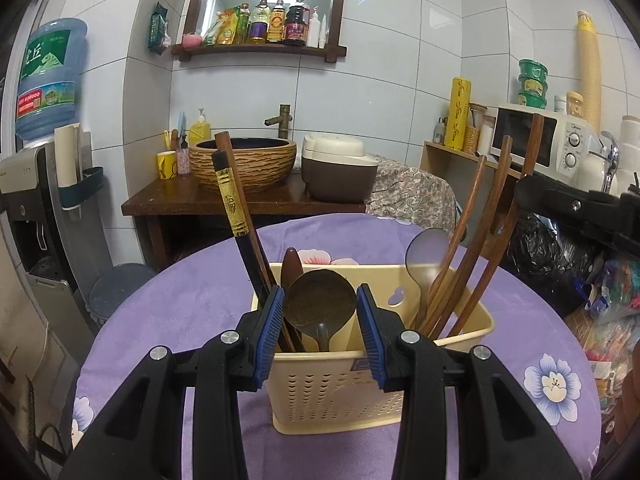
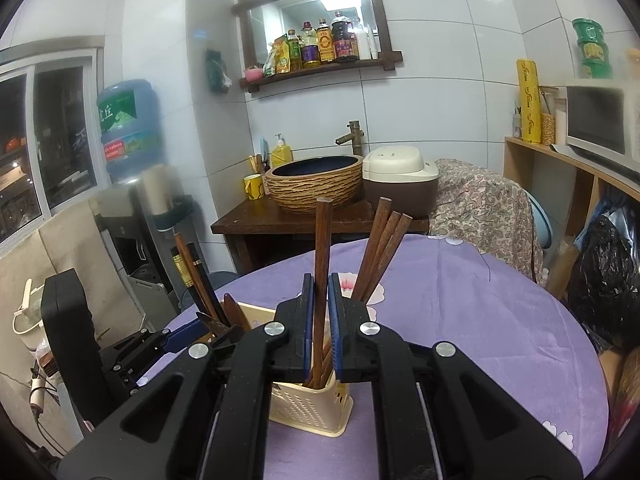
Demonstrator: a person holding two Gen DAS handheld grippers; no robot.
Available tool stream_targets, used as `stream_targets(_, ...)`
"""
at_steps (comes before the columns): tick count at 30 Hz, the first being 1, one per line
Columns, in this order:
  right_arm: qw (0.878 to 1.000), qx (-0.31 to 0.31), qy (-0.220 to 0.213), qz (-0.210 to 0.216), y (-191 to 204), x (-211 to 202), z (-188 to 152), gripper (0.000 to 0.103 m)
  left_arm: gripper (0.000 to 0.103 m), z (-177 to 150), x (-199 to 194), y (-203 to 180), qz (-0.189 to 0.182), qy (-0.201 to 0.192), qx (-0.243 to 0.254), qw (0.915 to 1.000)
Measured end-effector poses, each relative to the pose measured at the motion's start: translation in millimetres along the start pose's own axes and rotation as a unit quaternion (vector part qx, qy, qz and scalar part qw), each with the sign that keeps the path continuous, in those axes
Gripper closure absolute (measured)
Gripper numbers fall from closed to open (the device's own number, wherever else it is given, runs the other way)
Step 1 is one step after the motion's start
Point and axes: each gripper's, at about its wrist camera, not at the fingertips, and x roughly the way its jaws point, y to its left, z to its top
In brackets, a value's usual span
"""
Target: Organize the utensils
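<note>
The brown chopstick (image 2: 322,264) stands nearly upright, its lower end already inside the right compartment of the cream utensil basket (image 2: 308,406) beside the other wooden chopsticks (image 2: 380,252). It sits between the pads of the right hand-held gripper (image 2: 320,312), which is clamped on its shaft above the basket rim. To finish well, the tip probably should settle fully down before letting go, so the stick leans with its neighbours rather than tipping out. The left hand-held gripper (image 1: 320,328), jaws apart, brackets a dark ladle (image 1: 320,306) in the left compartment; whether its pads touch cannot be told. The basket rests on the purple-clothed bench (image 1: 192,292).
</note>
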Motion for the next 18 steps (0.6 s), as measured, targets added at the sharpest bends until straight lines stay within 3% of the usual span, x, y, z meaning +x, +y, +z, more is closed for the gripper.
stream_targets(6,1.0,-0.004,-0.005,0.0,-1.6,0.6,-4.2,0.092,0.053,-1.7,-9.1,-1.2,-0.007,-0.007,-0.001,1.0)
stream_targets(11,0.999,-0.012,-0.03,-0.012,1.8,-10.3,-10.1,0.04,0.038,-5.2,-27.6,-1.4,-0.01,-0.028,-0.004,0.9995)
stream_targets(15,0.998,-0.025,-0.05,-0.026,4.1,-29.2,-16.6,0.021,0.023,-14.0,-48.9,4.5,-0.003,-0.043,0.001,0.9991)
stream_targets(17,0.997,-0.038,-0.056,-0.034,6.3,-41.0,-24.5,0.005,0.016,-23.5,-64.6,11.5,0.001,-0.054,-0.004,0.9985)
stream_targets(18,0.996,-0.046,-0.06,-0.047,8.1,-47.9,-32.0,0.005,0.012,-28.0,-71.0,14.0,0.003,-0.058,-0.006,0.9983)
